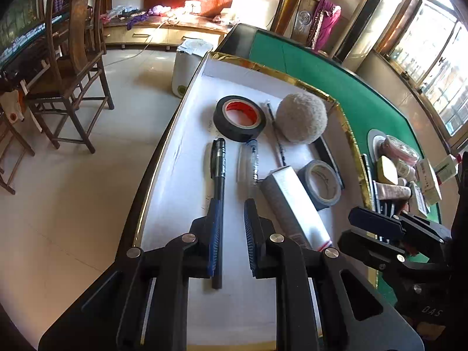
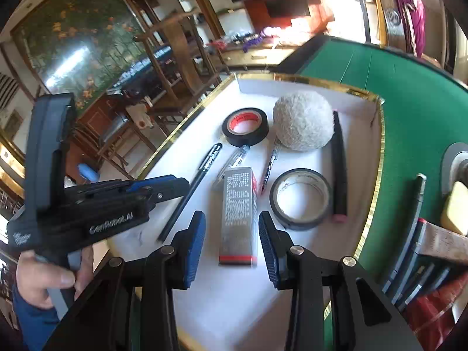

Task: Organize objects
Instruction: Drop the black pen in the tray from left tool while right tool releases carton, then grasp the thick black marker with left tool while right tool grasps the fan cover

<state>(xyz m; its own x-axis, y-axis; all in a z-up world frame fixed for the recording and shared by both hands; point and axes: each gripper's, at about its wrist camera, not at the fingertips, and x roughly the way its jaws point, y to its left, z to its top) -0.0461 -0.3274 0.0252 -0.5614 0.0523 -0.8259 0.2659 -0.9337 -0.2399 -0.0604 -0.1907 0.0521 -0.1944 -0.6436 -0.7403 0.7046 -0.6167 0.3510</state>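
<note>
Left gripper (image 1: 232, 225): jaws apart by a narrow gap with nothing pinched; white tray floor shows between the pads.
Black pen (image 1: 218, 175): lies on the tray just under the left jaw's left pad and runs forward past its tip; no grip on it.
Clear pen (image 1: 254, 158): ahead of the left jaws' right pad, parallel to the black pen.
Right gripper (image 2: 232, 237): jaws released and wide; the pads stand clear of the box on either side.
Silver box (image 2: 238, 213): flat on the tray between the right jaws, its red-edged end nearest them.
Grey tape roll (image 2: 301, 196): just right of the box, beside the right pad's tip.
Black tape roll (image 2: 245, 125): further ahead of both jaws, red inside its core.
Woolly ball (image 2: 304, 120): beyond the grey tape, touching a black stick (image 2: 339, 169) on its right.
Tray (image 2: 377, 152): white floor, gold rim, on a green table (image 2: 415, 111).
Hand (image 2: 44, 278): wraps the left gripper's handle, left of the right jaws.
</note>
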